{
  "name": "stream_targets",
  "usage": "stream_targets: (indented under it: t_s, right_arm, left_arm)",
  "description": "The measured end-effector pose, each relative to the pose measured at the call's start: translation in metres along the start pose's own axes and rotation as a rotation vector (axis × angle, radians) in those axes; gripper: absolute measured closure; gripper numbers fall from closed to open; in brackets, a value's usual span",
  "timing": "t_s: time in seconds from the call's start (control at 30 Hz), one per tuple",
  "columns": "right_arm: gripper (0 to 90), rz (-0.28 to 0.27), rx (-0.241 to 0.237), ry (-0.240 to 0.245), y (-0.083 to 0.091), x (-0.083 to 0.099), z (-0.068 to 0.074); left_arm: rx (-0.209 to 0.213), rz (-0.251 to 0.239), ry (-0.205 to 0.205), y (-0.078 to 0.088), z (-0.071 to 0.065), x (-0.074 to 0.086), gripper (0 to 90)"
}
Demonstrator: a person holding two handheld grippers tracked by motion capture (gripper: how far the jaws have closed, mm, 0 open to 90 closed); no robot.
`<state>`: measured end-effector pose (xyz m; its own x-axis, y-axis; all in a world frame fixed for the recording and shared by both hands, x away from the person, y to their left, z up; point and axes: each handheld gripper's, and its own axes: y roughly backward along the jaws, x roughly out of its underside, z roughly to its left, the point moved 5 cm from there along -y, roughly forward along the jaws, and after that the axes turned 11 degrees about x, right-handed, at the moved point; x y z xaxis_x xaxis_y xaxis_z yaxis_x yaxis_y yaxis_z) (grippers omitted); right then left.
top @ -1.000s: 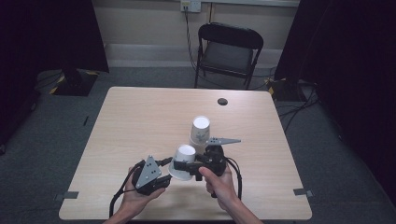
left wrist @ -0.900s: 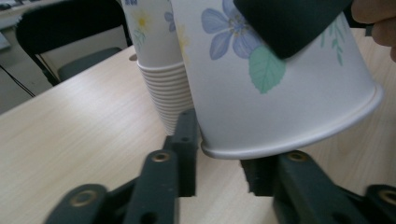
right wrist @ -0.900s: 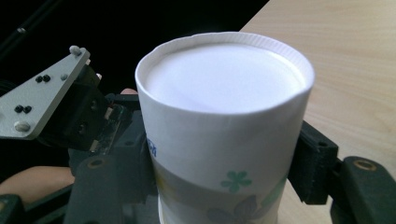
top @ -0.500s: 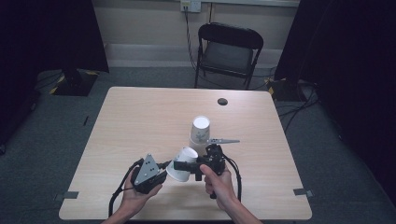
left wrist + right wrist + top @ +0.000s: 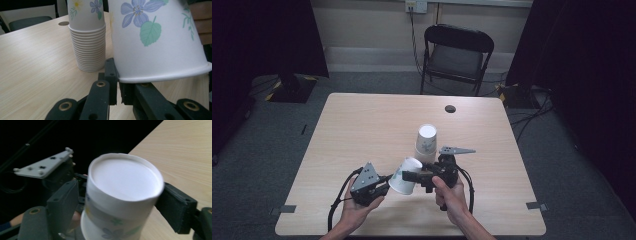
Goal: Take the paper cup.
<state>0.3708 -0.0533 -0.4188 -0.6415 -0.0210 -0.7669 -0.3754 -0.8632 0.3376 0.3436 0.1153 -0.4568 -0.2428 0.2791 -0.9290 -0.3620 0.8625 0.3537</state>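
Note:
A single white paper cup with a flower print (image 5: 404, 182) hangs tilted over the table's front, base up. My left gripper (image 5: 387, 181) is shut on its rim; in the left gripper view the jaws (image 5: 119, 82) pinch the rim under the cup (image 5: 155, 50). My right gripper (image 5: 412, 175) reaches in from the right. Its jaws have just been opening and now stand open on either side of the cup's base (image 5: 125, 177), the left pad clear of the wall. A stack of upside-down matching cups (image 5: 427, 142) (image 5: 87, 45) stands just behind.
The light wooden table (image 5: 362, 125) carries a small dark disc (image 5: 450, 108) near its far edge. A black folding chair (image 5: 457, 50) stands beyond the table. The left gripper's grey plate (image 5: 42, 166) lies close behind the cup in the right gripper view.
The single cup has tipped over and come down and to the left, away from the stack. The left jaws have closed on its rim, and the right jaws have spread off its sides.

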Motion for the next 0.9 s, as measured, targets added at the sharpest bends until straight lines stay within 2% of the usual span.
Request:
stream_targets:
  t_s: [0.07, 0.13, 0.2, 0.27, 0.3, 0.37, 0.47, 0.57, 0.6, 0.63, 0.67, 0.7, 0.77, 0.8, 0.83, 0.87, 0.9]
  right_arm:
    - [20.5, -0.005, 0.014, 0.022, 0.002, -0.001, 0.002]
    - [20.5, -0.015, 0.050, 0.074, 0.005, -0.002, 0.003]
    - [20.4, -0.025, 0.051, 0.098, 0.007, -0.003, 0.003]
    - [19.8, -0.038, 0.067, 0.132, 0.009, -0.004, 0.002]
    - [19.8, -0.035, 0.078, 0.151, 0.010, -0.005, 0.002]
    - [19.5, -0.034, 0.107, 0.173, 0.011, -0.006, 0.000]
    - [19.5, -0.042, 0.109, 0.183, 0.013, -0.007, -0.003]
    - [19.6, -0.054, 0.140, 0.229, 0.015, -0.009, -0.006]
    - [19.6, -0.054, 0.140, 0.229, 0.015, -0.009, -0.006]
    - [22.8, -0.049, 0.162, 0.261, 0.016, -0.009, -0.007]
    - [22.8, -0.049, 0.162, 0.261, 0.016, -0.009, -0.007]
    - [24.5, -0.043, 0.197, 0.305, 0.016, -0.008, -0.008]
    - [28.0, -0.045, 0.211, 0.341, 0.017, -0.008, -0.007]
    - [28.0, -0.045, 0.211, 0.341, 0.017, -0.008, -0.007]
    - [32.7, -0.046, 0.241, 0.393, 0.019, -0.007, -0.006]
    - [32.7, -0.046, 0.241, 0.393, 0.019, -0.007, -0.006]
    - [38.6, -0.037, 0.230, 0.419, 0.019, -0.006, -0.004]
  left_arm:
    - [0.012, 0.000, -0.002, 0.000, 0.000, 0.000, 86.2]
    - [0.020, 0.008, -0.005, 0.000, 0.000, 0.001, 86.2]
    - [0.029, 0.016, 0.008, 0.000, 0.001, 0.003, 86.2]
    - [0.057, 0.010, 0.067, 0.001, 0.004, 0.004, 86.2]
    - [0.058, 0.009, 0.077, 0.001, 0.005, 0.004, 86.1]
    - [0.059, 0.022, 0.070, 0.003, 0.006, 0.005, 86.2]
    - [0.055, 0.020, 0.079, 0.005, 0.008, 0.007, 86.2]
    - [0.051, 0.019, 0.102, 0.009, 0.013, 0.009, 86.2]
    - [0.051, 0.019, 0.102, 0.009, 0.013, 0.009, 86.2]
    - [0.048, 0.022, 0.119, 0.010, 0.018, 0.010, 86.2]
    - [0.048, 0.022, 0.119, 0.010, 0.018, 0.010, 86.2]
    - [0.036, 0.034, 0.132, 0.011, 0.023, 0.012, 86.2]
    - [0.031, 0.047, 0.138, 0.012, 0.026, 0.014, 86.2]
    - [0.031, 0.047, 0.138, 0.012, 0.026, 0.014, 86.2]
    - [0.024, 0.078, 0.137, 0.013, 0.029, 0.018, 86.2]
    - [0.024, 0.078, 0.137, 0.013, 0.029, 0.018, 86.1]
    - [0.027, 0.104, 0.128, 0.014, 0.029, 0.020, 86.1]
